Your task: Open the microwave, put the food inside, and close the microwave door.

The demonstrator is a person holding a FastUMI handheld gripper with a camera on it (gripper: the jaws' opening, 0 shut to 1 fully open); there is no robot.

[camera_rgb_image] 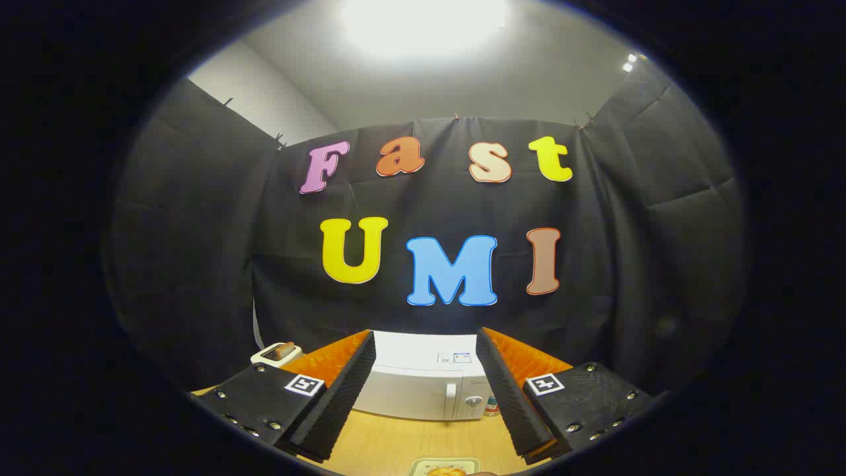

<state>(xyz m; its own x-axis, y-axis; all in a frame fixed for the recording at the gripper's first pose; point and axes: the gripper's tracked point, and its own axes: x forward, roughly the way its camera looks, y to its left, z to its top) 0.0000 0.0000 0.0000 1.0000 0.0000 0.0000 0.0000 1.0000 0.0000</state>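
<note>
So the gripper [423, 396] is spread, holding nothing — microwave [423, 390] beyond it is closed; I'd hook its handle [450, 400] squarely.

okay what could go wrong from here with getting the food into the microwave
The gripper is open and holds nothing. The microwave, beyond the fingers, has its door shut, so bringing food first would likely stall. The plate of food lies low between the fingers and could get knocked. The door handle looks slim and may slip.
</note>
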